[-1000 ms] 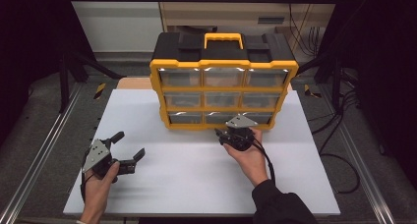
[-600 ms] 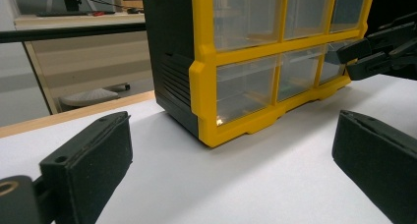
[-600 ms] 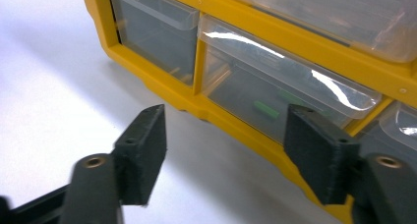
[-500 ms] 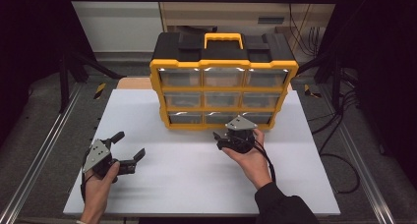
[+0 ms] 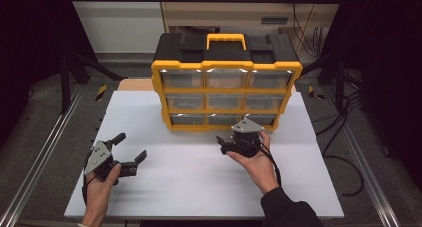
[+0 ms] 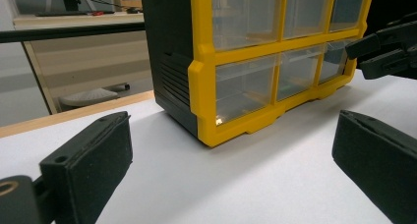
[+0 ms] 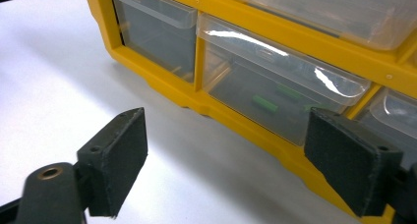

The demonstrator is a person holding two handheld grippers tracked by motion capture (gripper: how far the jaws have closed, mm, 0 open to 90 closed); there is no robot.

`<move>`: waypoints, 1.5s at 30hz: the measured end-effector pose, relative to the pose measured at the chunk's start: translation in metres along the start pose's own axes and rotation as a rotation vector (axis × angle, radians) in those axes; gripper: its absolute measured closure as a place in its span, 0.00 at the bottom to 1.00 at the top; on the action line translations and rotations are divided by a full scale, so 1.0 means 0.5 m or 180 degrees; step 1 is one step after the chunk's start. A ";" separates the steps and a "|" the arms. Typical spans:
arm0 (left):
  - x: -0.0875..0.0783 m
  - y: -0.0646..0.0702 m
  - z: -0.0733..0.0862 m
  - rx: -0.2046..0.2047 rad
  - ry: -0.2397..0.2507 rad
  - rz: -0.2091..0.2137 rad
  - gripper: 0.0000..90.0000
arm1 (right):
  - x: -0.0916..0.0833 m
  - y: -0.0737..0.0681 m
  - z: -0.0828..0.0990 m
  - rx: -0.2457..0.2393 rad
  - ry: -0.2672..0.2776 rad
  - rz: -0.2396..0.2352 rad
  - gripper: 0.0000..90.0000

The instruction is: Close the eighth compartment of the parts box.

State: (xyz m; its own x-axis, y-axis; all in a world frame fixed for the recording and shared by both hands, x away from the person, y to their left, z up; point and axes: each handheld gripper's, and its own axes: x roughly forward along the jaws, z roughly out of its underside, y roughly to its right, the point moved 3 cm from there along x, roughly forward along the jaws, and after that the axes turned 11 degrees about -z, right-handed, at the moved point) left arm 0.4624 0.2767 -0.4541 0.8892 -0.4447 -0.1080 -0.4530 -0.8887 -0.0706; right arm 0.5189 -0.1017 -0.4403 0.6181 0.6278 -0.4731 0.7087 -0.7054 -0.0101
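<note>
The bottom middle drawer (image 7: 275,98) of the yellow drawer cabinet (image 5: 226,92) lies just ahead of the right gripper (image 5: 236,143), upper right of centre in the right gripper view, its long front edge running across the jaws' line. Those jaws have just been opening and stand spread with nothing between them. Small green parts (image 7: 265,104) lie inside the clear drawer. The right gripper is far nearer to it; the left gripper (image 5: 130,155), at lower left of the high view, rests on the white table (image 5: 199,187) well apart, jaws spread and empty. Nothing stands between the right jaws and the drawer front.
</note>
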 end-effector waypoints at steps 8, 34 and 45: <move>-0.001 -0.001 0.000 0.0003 0.0001 -0.0009 0.01 | -0.009 -0.002 -0.003 -0.0013 0.0073 -0.0010 0.15; 0.000 0.002 0.003 -0.0012 -0.0013 -0.0007 0.01 | -0.059 0.015 -0.007 -0.0121 0.0354 0.0036 0.14; -0.001 0.000 0.001 -0.0015 0.0004 -0.0007 0.01 | -0.081 0.017 -0.021 -0.0065 0.0710 0.0002 0.07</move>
State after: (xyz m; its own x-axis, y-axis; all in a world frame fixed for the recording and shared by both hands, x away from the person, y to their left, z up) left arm 0.4618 0.2769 -0.4546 0.8903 -0.4427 -0.1064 -0.4506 -0.8903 -0.0662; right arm 0.5033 -0.1296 -0.4121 0.6768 0.6863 -0.2664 0.7137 -0.7004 0.0089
